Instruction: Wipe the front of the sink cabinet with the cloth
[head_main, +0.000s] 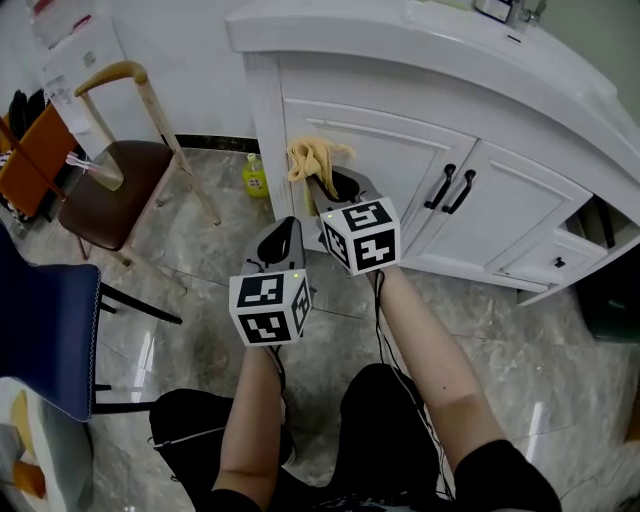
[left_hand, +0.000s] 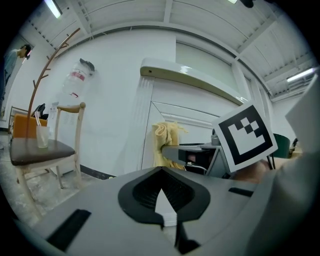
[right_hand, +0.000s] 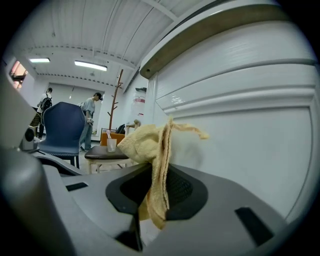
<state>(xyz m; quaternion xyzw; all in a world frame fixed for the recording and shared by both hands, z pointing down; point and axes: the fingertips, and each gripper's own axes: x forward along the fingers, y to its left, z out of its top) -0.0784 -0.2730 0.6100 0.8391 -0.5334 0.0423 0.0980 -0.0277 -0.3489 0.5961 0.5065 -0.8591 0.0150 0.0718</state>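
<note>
The white sink cabinet (head_main: 400, 165) fills the upper right of the head view, and its panelled door (right_hand: 250, 125) looms close in the right gripper view. My right gripper (head_main: 322, 188) is shut on a yellow cloth (head_main: 315, 158), which bunches up at the door's left part. That cloth (right_hand: 150, 150) hangs out of the closed jaws of the right gripper (right_hand: 155, 187). My left gripper (head_main: 285, 232) hovers lower and to the left, away from the cabinet. The left gripper (left_hand: 161, 192) is shut on nothing, and its view shows the cloth (left_hand: 167, 142) ahead.
A wooden chair (head_main: 120, 180) with a brown seat holds a cup with a straw (head_main: 100, 170) at the left. A small yellow bottle (head_main: 255, 177) stands on the floor by the cabinet's corner. A blue chair (head_main: 45, 330) is nearer left. Black handles (head_main: 450, 188) mark the middle doors.
</note>
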